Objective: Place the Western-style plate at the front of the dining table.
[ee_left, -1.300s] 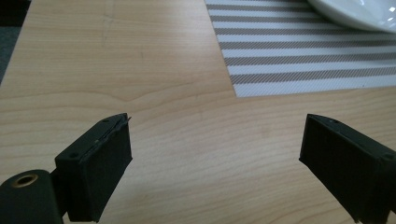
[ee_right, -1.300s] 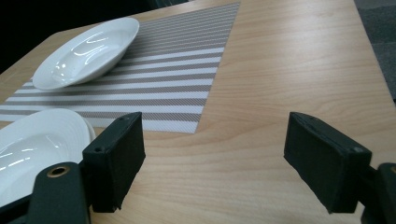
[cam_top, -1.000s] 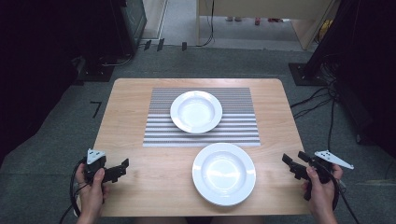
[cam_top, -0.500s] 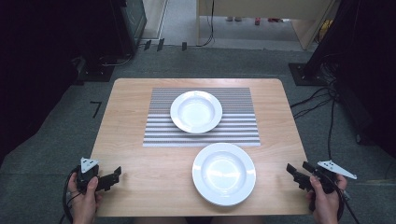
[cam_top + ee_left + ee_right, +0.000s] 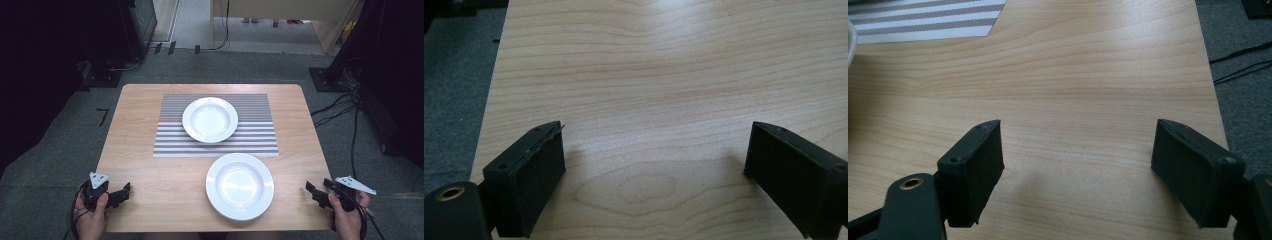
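At the table's near corners, the left gripper (image 5: 126,190) and right gripper (image 5: 313,191) were held low, apparently resting, jaws wide apart and empty, flanking the near plate (image 5: 240,186).

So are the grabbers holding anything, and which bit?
Nothing is held. The left gripper and the right gripper both have open jaws over bare table, apart from the near plate.

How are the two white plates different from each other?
The far plate sits on the striped mat, while the near plate sits on the bare wooden table. The near plate looks bigger in the high view, being closer to the camera. Both are round, white, empty and right way up.
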A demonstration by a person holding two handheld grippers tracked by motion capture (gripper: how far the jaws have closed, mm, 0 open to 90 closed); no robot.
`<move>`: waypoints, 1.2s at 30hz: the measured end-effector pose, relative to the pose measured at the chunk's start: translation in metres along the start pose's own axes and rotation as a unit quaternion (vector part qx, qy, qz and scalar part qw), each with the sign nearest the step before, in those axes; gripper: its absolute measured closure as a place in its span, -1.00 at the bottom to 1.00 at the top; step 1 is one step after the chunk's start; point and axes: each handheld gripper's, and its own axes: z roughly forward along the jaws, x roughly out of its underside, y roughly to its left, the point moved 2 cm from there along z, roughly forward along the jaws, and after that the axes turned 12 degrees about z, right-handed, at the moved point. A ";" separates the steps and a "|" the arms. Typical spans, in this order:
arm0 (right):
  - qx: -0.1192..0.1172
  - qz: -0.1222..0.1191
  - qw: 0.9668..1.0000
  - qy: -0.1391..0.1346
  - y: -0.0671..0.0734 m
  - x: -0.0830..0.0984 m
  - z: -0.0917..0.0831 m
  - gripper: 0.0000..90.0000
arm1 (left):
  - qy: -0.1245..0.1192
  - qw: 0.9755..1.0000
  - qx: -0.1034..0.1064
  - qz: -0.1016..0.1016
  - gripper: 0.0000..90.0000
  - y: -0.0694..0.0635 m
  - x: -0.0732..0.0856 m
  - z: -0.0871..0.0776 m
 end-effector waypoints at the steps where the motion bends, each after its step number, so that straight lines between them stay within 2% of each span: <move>1: 0.002 -0.002 1.000 0.001 0.001 0.000 0.000 -0.53 | -0.002 1.000 0.000 0.000 -0.80 0.000 0.000 0.000; 9: 0.038 -0.045 0.998 0.008 0.011 0.004 0.003 -0.54 | -0.015 1.000 0.000 0.000 -0.83 -0.001 0.003 0.001; 18: 0.067 -0.079 0.994 0.016 0.018 0.007 0.007 -0.60 | -0.017 1.000 0.001 0.002 -0.83 -0.002 0.004 0.001; 29: 0.062 -0.085 0.994 0.024 0.019 0.007 0.008 -0.74 | -0.018 1.000 0.002 0.003 -0.83 -0.001 0.003 0.001; 36: 0.067 -0.082 0.994 0.026 0.019 0.006 0.009 -0.80 | -0.018 1.000 0.002 0.003 -0.83 -0.001 0.003 0.001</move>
